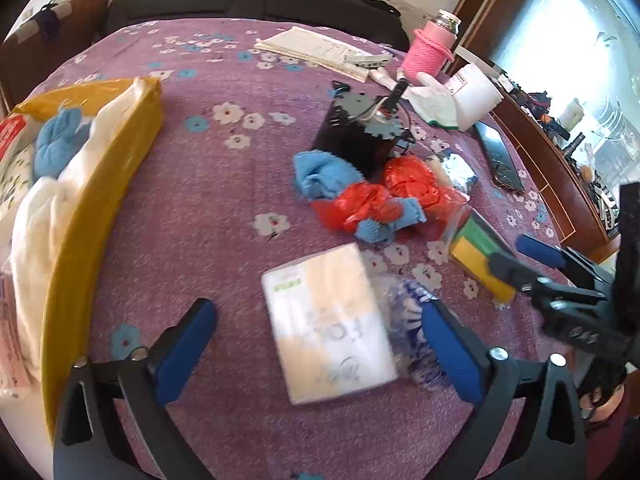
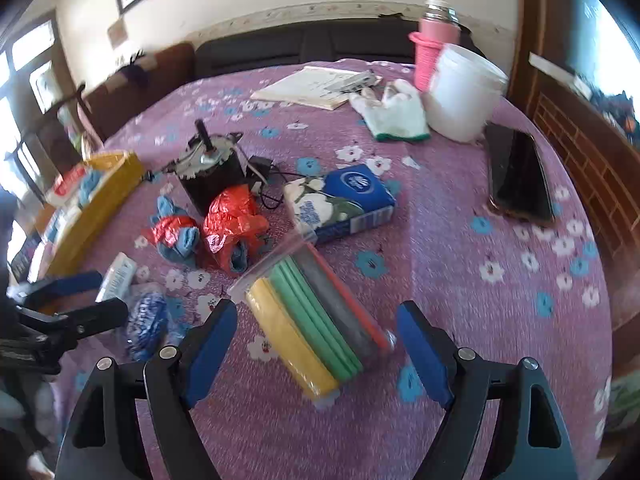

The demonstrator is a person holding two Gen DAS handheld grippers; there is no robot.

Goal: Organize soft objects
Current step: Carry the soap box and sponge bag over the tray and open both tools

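Note:
My left gripper [image 1: 316,344] is open, its jaws on either side of a white tissue pack [image 1: 332,324] lying on the purple flowered cloth. My right gripper [image 2: 320,344] is open around a clear bag of yellow, green and grey cloths [image 2: 316,320]. A yellow bin [image 1: 108,184] at the left holds a blue glove and white cloth. Blue gloves [image 1: 324,176] and a red plastic bag [image 1: 384,196] lie in the middle. A blue tissue pack [image 2: 344,204] and a crumpled blue-patterned bag [image 2: 146,320] lie nearby.
A black motor block [image 2: 212,172] with wires stands behind the red bag. A white bucket [image 2: 464,92], pink cup [image 2: 430,52], white glove [image 2: 394,112], papers [image 2: 316,86] and a phone [image 2: 520,176] lie at the far side and right.

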